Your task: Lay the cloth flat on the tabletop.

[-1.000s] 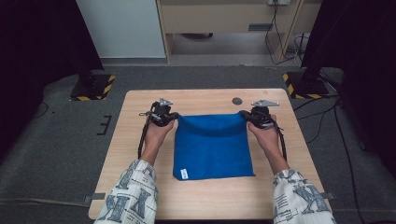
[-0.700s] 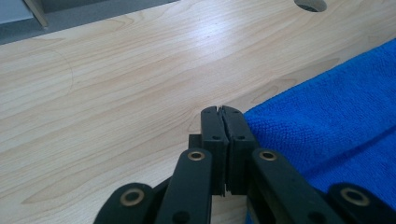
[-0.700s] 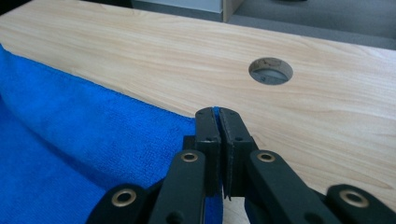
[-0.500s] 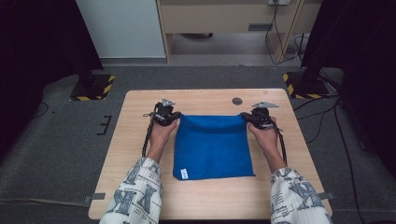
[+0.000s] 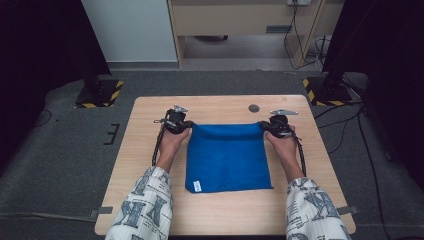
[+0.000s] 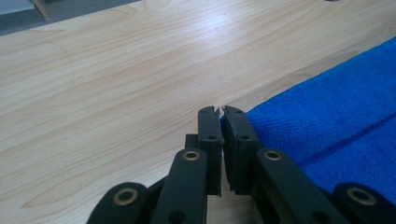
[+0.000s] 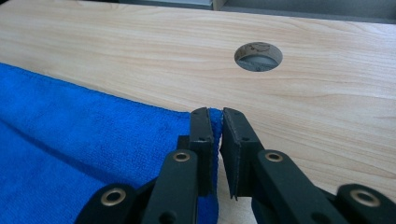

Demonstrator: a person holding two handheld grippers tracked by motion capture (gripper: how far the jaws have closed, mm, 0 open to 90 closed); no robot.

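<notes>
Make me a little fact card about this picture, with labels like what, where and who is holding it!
What: a blue cloth, lying flat with a small white tag near its front left corner
Where: on a light wooden table
Left hand-held gripper: jaws shut on the cloth's far left corner
Right hand-held gripper: jaws shut on the cloth's far right corner
Also on the table: a round hole just beyond the cloth
Person: patterned sleeves, both forearms reaching forward

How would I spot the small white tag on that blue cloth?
Start at the wooden table and find the blue cloth spread at its middle. Go to its near left corner: the white tag sits there, the single pale patch on plain blue.
</notes>
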